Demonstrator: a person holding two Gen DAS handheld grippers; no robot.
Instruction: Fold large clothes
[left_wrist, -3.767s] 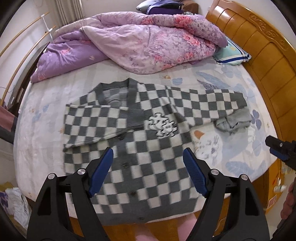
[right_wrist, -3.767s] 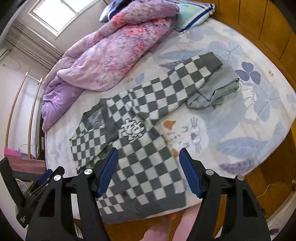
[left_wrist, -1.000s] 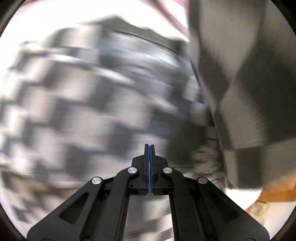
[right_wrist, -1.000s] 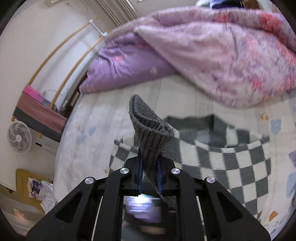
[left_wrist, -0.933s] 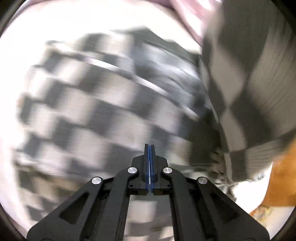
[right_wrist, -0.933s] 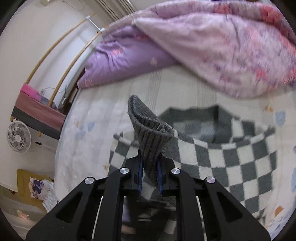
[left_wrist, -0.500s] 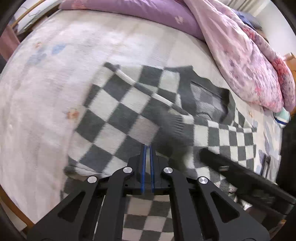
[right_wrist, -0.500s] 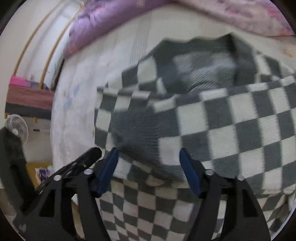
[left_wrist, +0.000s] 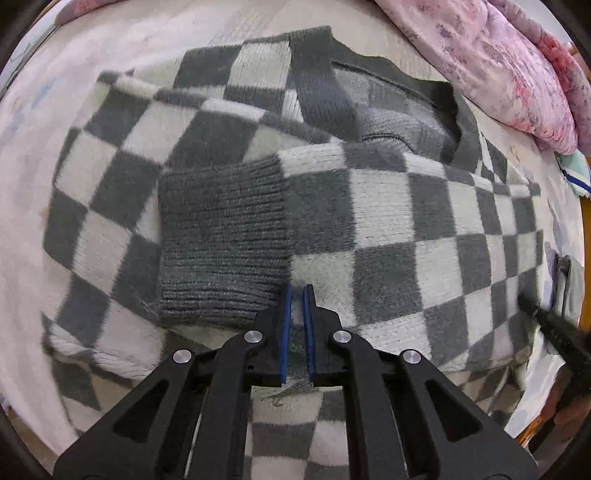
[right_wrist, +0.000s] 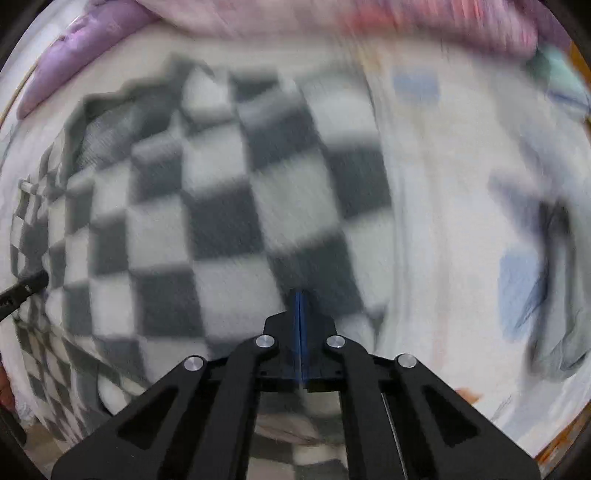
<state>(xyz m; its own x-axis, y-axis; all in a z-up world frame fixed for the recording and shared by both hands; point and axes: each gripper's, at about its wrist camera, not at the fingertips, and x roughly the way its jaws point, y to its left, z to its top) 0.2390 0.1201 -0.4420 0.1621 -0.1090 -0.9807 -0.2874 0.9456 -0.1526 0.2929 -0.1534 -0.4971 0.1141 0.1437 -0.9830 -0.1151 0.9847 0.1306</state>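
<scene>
Grey-and-white checked knitwear, a cardigan (left_wrist: 388, 229), is spread on the mattress (left_wrist: 33, 122) close to its near edge, below the purple quilt (left_wrist: 509, 55) heaped along the far side. A second ago the ribbed grey cuff (left_wrist: 221, 240) was held up, pinched in the right gripper (right_wrist: 298, 332). It is now seen lying flat on the chest of the garment, with the right sleeve folded across the body over the sleeve that had already been brought in from the other side.

The right gripper's jaws were thrown wide half a second ago to drop the cuff and have just been closing; the blue pads are now pressed together with nothing between them, above the checked fabric near the garment's right-hand side. That view is badly smeared, so contact with the cloth cannot be judged.

The left gripper (left_wrist: 295, 325) is seen just beside the cuff, its jaws nearly together and only a narrow slit left; a wisp of knit appears within the slit, though a true pinch cannot be confirmed.

Both sleeves being laid in, the sleeve stage is judged finished, and the folding of the body is judged to be what remains.
</scene>
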